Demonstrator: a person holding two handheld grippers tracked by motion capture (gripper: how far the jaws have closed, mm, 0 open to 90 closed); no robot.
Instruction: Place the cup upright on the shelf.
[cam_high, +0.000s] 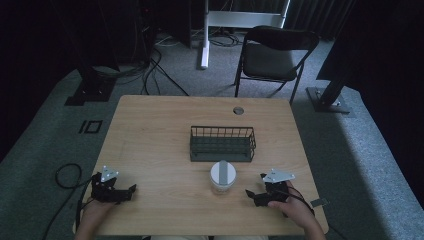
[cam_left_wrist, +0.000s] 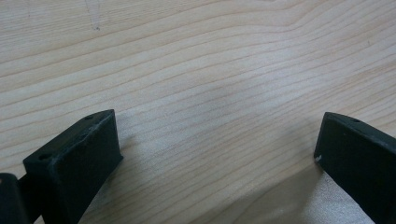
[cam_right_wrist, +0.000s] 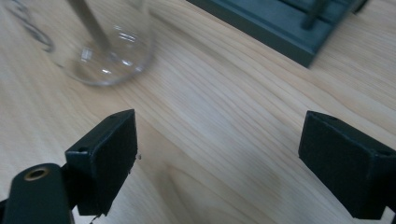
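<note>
A clear glass jar (cam_high: 222, 177) with a grey lid stands on the wooden table (cam_high: 150, 140), just in front of a dark wire basket (cam_high: 222, 143). In the right gripper view the jar's glass base (cam_right_wrist: 100, 46) is at the upper left and the basket's bottom edge (cam_right_wrist: 280, 28) at the upper right. My right gripper (cam_high: 254, 192) rests on the table to the right of the jar, open, nothing between its jaws. My left gripper (cam_high: 131, 191) lies near the front left corner, open over bare wood (cam_left_wrist: 210, 93).
A round grommet hole (cam_high: 238, 110) sits near the table's far edge. A black folding chair (cam_high: 272, 55) stands beyond the table. Cables (cam_high: 150, 70) trail over the grey carpet at the left, and dark stand bases (cam_high: 330, 100) flank the table.
</note>
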